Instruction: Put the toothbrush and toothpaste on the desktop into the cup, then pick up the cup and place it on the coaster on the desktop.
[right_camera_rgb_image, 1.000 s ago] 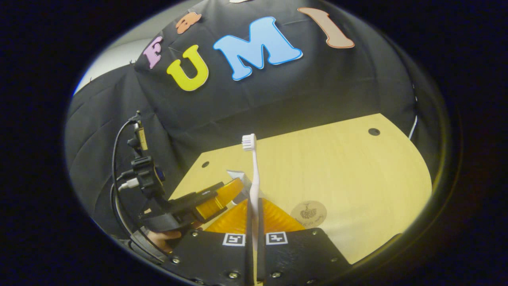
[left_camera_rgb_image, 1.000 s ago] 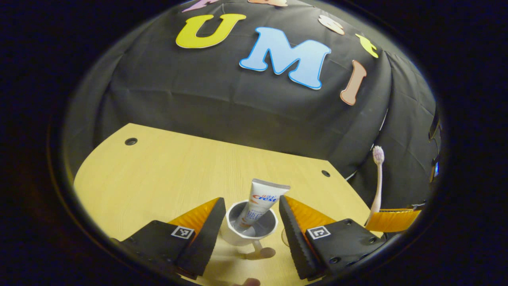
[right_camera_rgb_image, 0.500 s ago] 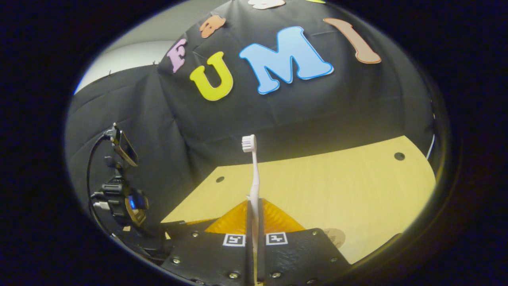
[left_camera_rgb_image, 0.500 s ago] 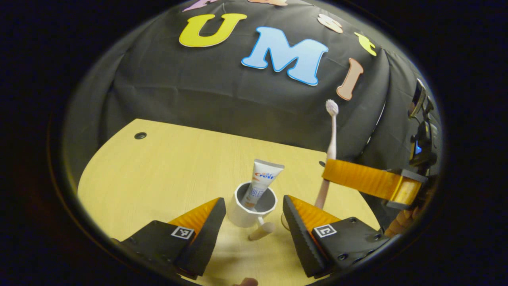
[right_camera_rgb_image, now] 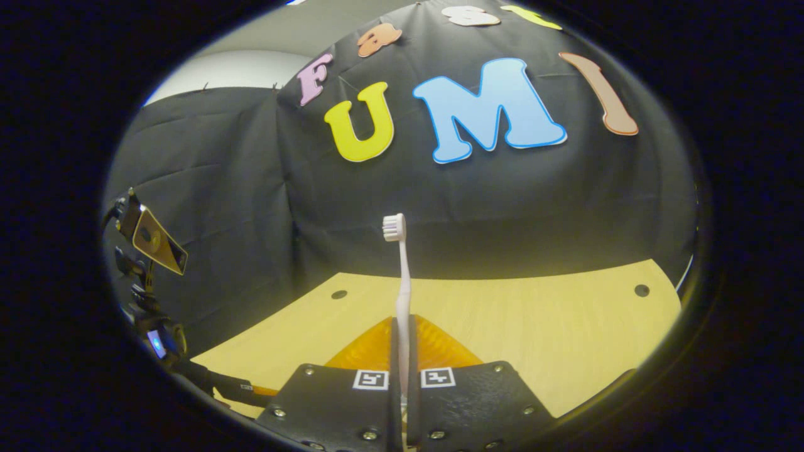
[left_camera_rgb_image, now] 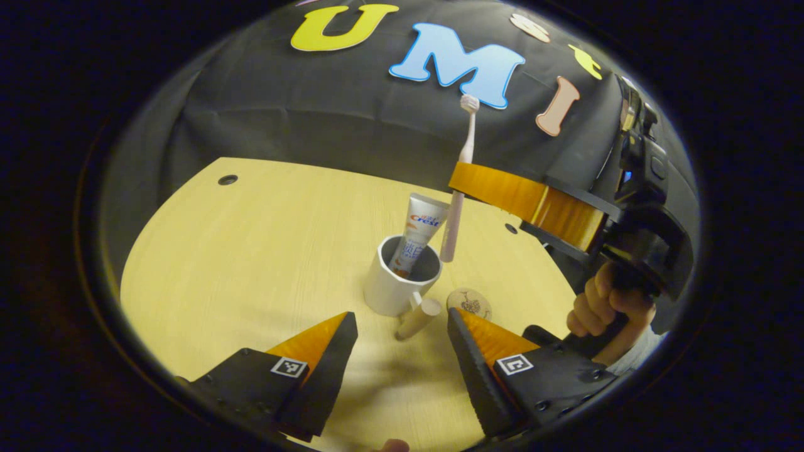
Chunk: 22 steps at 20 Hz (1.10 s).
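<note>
Your left tongs [left_camera_rgb_image: 399, 326] are spread wide and hold nothing; they hang low over the near part of the bench [left_camera_rgb_image: 251, 251], and their two fingers frame the gap in front of the cup. Past that gap, near the middle of the bench, the cup [left_camera_rgb_image: 399, 282] stands upright, and its handle [left_camera_rgb_image: 418, 317] sticks out toward you. The toothpaste [left_camera_rgb_image: 419, 242] is already in the cup, cap end down, leaning with its flat end above the rim. Just right of the cup, flat on the bench and apart from it, lies the round coaster [left_camera_rgb_image: 470, 302], partly hidden behind your left tongs' right finger.

In the left gripper view, the toothbrush [left_camera_rgb_image: 458, 182] hangs upright, bristles up, and its lower end hovers over the right side of the cup's rim, beside the toothpaste. Whether it touches the rim you cannot tell. Farther right, your right tongs [left_camera_rgb_image: 461, 182] reach in from that side, pinching the toothbrush by the middle of its handle, and your right hand [left_camera_rgb_image: 606, 311] grips them from below.

In the right gripper view, your right tongs [right_camera_rgb_image: 402, 351] are pressed together on the toothbrush [right_camera_rgb_image: 402, 276], which rises straight up from between the fingers with the bench [right_camera_rgb_image: 565, 326] behind it.
</note>
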### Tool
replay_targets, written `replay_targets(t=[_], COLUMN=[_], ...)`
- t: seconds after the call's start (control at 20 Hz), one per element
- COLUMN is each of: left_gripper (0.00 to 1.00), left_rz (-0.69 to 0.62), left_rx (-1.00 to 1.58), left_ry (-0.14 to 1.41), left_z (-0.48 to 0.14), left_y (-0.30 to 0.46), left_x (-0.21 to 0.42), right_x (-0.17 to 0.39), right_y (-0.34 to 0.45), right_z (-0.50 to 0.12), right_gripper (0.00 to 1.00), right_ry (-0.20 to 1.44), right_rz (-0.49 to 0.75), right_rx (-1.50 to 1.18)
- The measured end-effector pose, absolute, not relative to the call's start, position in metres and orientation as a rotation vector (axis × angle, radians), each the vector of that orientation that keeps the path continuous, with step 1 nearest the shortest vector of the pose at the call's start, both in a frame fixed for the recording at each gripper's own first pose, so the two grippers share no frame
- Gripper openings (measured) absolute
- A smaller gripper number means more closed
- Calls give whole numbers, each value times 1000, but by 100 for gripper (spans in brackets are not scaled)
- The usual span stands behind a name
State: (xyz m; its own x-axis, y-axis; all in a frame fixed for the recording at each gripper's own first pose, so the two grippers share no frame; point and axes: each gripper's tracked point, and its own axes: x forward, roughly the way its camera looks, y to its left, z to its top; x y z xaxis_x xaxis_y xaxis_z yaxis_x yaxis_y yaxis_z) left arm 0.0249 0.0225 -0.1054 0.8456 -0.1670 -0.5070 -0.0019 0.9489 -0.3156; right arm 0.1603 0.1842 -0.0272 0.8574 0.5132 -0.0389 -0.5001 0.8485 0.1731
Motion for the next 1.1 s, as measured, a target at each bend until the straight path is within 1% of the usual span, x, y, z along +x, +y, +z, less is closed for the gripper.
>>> replay_targets(t=[0.2, 0.45, 0.55, 0.6, 0.65, 0.75, 0.8, 0.85, 0.9, 1.0, 1.1], left_gripper=[94, 94, 94, 94, 94, 94, 94, 94, 94, 94, 94], left_rz=[-70, -63, -66, -67, -66, -66, -66, -66, -67, -67, -67], left_rx=[-352, -354, -365, -370, -374, -374, -373, -371, -369, -367, -367], left_ry=[577, 590, 596, 599, 599, 599, 598, 598, 599, 599, 600], left_z=[-106, -114, -115, -116, -117, -117, -117, -117, -117, -117, -116], left_y=[25, 37, 36, 35, 35, 33, 32, 32, 32, 31, 29], left_x=[20, 24, 24, 23, 25, 27, 27, 28, 27, 29, 31], right_x=[173, 173, 170, 171, 173, 170, 169, 169, 170, 168, 165], right_y=[194, 193, 194, 193, 193, 193, 192, 189, 189, 188, 184], right_z=[-40, -44, -44, -44, -45, -44, -44, -42, -44, -45, -43], right_gripper=[4, 5, 9, 15, 17, 28, 45, 52, 64, 72, 72], right_ry=[104, 122, 135, 137, 140, 138, 139, 139, 140, 147, 147], right_rz=[528, 521, 531, 531, 529, 540, 538, 529, 530, 535, 532], right_rx=[149, 147, 157, 159, 159, 156, 153, 148, 146, 149, 149])
